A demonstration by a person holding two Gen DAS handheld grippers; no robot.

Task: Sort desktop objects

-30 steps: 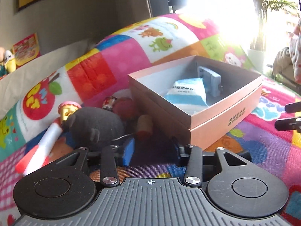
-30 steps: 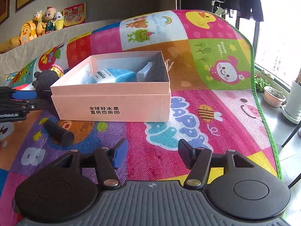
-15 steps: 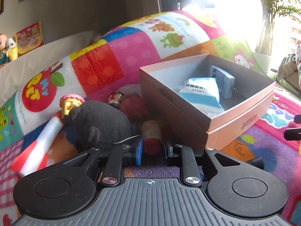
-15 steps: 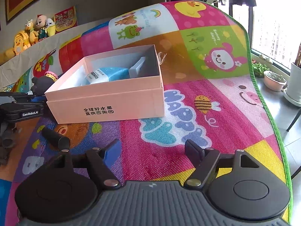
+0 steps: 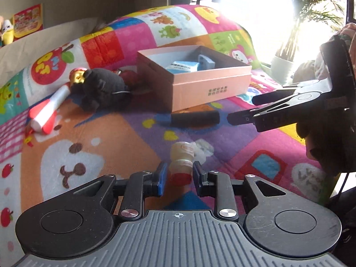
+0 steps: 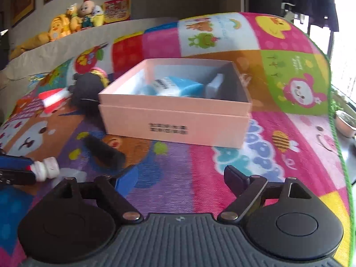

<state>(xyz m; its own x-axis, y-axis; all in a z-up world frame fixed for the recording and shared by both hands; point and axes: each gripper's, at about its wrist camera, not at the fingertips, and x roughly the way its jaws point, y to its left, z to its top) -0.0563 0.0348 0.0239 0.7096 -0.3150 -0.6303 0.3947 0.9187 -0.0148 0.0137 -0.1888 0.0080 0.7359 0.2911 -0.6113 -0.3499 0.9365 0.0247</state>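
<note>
Lying bottle (image 5: 181, 160) between left fingers (image 5: 161, 179), base pointing forward

On the mat (image 5: 124, 138), the box (image 5: 207, 89) sits toward the far side with a packet (image 5: 182, 66) and a small block (image 5: 205, 61) inside it. Left of the box lie the plush toy (image 5: 100, 89) and, further left, the toy rocket (image 5: 47, 111). Just before the box lies the cylinder (image 5: 195, 117); nearer still, the small bottle (image 5: 181, 160) sits between the left tool's (image 5: 178, 175) fingers
</note>
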